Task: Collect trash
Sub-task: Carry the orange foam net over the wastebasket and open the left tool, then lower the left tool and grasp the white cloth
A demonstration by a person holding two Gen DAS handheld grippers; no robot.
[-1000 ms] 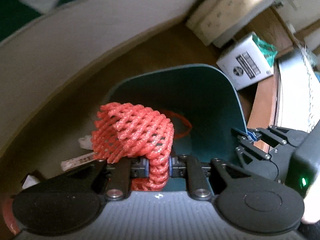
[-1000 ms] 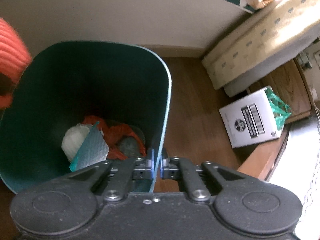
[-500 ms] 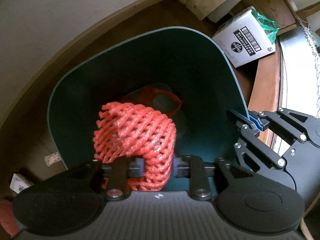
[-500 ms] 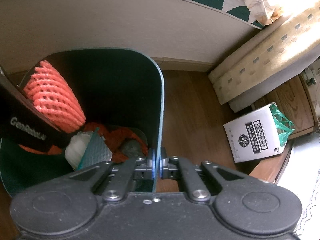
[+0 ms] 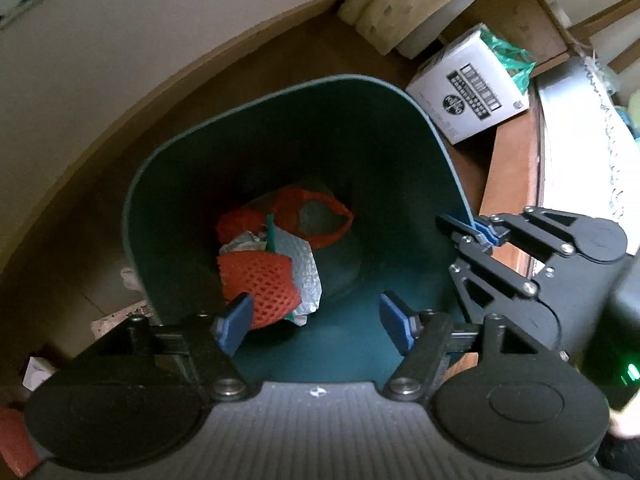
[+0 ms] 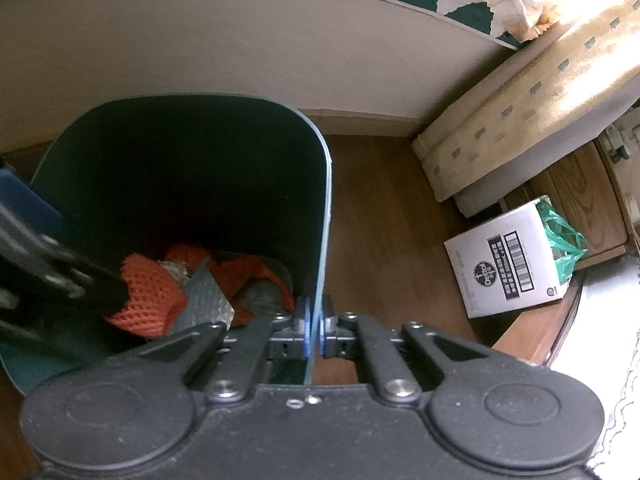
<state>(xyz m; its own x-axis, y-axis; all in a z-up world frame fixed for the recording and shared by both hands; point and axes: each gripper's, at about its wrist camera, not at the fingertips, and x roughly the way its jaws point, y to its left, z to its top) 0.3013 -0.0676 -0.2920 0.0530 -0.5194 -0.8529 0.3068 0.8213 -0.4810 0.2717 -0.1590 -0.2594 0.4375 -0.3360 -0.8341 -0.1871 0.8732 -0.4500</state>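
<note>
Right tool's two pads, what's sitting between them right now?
The thin rim of the green bin is pinched between the right tool pads; the right wrist view shows it.

The red foam net (image 5: 258, 284) lies crumpled at the bottom of the dark green bin (image 5: 400, 128), on a silvery bubble wrap piece (image 5: 304, 272), beside what looks like an orange bag (image 5: 320, 216).
</note>
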